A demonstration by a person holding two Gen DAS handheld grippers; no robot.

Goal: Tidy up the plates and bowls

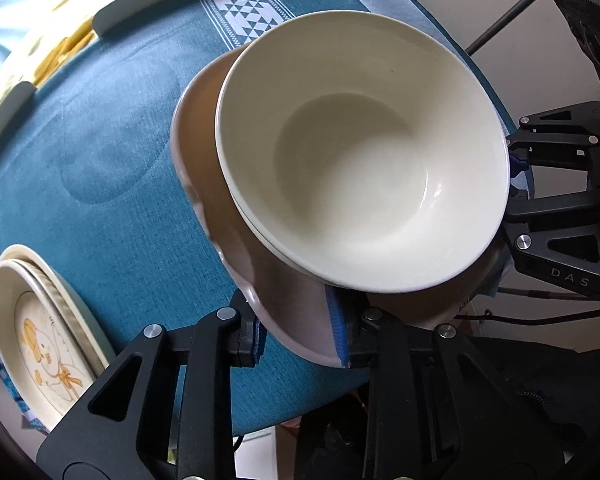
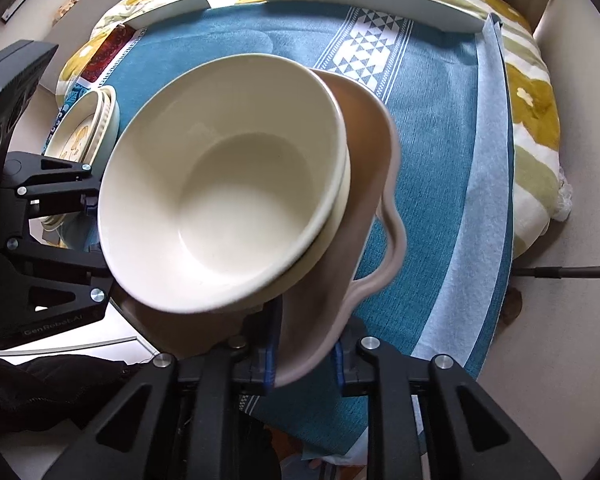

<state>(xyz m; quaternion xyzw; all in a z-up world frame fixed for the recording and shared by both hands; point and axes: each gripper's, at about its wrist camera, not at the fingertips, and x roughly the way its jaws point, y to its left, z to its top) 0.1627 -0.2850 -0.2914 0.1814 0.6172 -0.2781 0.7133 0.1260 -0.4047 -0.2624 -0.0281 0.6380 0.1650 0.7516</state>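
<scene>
Bowls (image 1: 360,160) are sitting stacked on the pink dish (image 1: 228,240); the left gripper (image 1: 300,344) is clamping its six-o'clock rim. In the right view, the right gripper (image 2: 306,360) is clamping that rim (image 2: 300,368) too; lifting level should keep the bowls steady.

A home dining spot: a table (image 2: 440,128) under a teal woven cloth (image 1: 112,200) layered over a yellow floral one (image 2: 532,96). Cream ceramic bowls (image 1: 360,160) sit centre, a duck-printed plate (image 1: 48,344) lower left.

2 cream bowls (image 1: 364,160) nested, 1 pink wavy dish (image 1: 204,120), approx. 2 stacked plates (image 1: 48,328).
</scene>
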